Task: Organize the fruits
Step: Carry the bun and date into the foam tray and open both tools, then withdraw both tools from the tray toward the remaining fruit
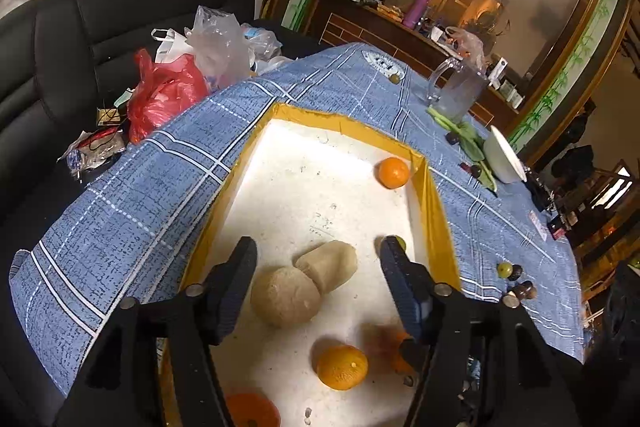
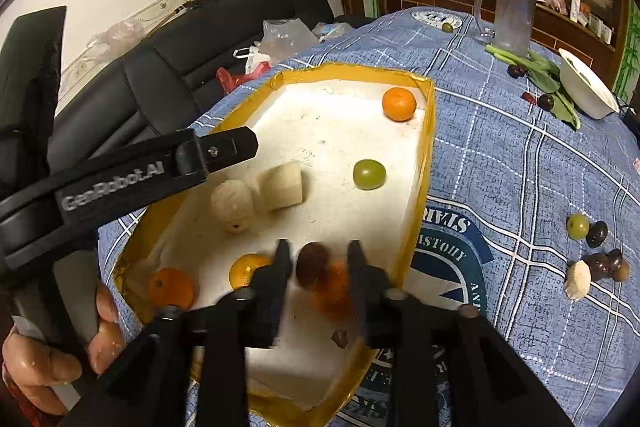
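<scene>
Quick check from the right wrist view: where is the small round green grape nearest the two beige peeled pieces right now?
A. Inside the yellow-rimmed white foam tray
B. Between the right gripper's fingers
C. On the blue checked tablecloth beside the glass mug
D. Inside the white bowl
A: the small round green grape lies loose on the white floor of the yellow-rimmed foam tray, right of the beige peeled pieces.

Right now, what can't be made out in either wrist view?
- Dark fruit between the right gripper fingers: motion-blurred, so contact is unclear.
- Green grape: left view, mostly behind a finger.
- Orange: left view, cut by the bottom edge.
- White bowl contents: too small.
</scene>
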Tool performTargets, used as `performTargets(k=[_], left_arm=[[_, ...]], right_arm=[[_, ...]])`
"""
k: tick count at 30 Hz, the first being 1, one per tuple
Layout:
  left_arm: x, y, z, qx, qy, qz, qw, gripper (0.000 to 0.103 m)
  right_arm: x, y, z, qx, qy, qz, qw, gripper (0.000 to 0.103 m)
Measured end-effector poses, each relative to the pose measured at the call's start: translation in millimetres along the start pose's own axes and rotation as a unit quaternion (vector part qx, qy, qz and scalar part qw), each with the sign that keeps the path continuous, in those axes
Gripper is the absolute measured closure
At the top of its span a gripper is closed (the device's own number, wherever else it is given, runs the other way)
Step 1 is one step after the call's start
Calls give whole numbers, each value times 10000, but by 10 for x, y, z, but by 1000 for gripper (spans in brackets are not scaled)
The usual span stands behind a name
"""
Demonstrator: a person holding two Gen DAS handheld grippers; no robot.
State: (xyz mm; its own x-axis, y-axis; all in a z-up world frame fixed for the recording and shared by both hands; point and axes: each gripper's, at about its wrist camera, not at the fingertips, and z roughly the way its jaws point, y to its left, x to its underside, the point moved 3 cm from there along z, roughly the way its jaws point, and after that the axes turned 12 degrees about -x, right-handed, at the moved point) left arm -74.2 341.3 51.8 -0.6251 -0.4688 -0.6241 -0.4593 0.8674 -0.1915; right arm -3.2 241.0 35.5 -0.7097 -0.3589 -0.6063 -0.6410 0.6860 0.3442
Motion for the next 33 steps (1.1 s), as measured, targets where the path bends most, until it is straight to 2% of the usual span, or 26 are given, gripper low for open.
performTargets(k=[2, 3, 7, 17, 21, 26, 28, 33], left_arm=[[-12, 5, -65, -28, -68, -23, 10000, 33], [-17, 7, -96, -36, -94, -31, 9999, 31], [-19, -60, -248, 19, -204, 0, 9998, 28], [107, -472, -637, 189, -428, 531, 9975, 27], [192, -678, -795, 279, -491, 764, 9955, 26], [282, -844, -963, 373, -593, 947, 9930, 25], [308, -893, -1009, 381, -626, 985, 9924, 21], [326, -949, -1049, 400, -649, 976, 9923, 21]], right_arm=[[-4, 12, -57, 53, -111, -7, 9999, 49], [-6, 19, -87, 79, -154, -5, 9999, 48], [-5, 10, -253, 127, -332, 44, 9994, 48], [163, -173, -702, 217, -696, 359, 9967, 46], [294, -294, -916, 326, -827, 495, 9948, 41], [534, -568, -1222, 537, -992, 779, 9906, 40], [651, -725, -1353, 680, -1036, 917, 9880, 40], [927, -1163, -1669, 1083, -1121, 1325, 9789, 40]])
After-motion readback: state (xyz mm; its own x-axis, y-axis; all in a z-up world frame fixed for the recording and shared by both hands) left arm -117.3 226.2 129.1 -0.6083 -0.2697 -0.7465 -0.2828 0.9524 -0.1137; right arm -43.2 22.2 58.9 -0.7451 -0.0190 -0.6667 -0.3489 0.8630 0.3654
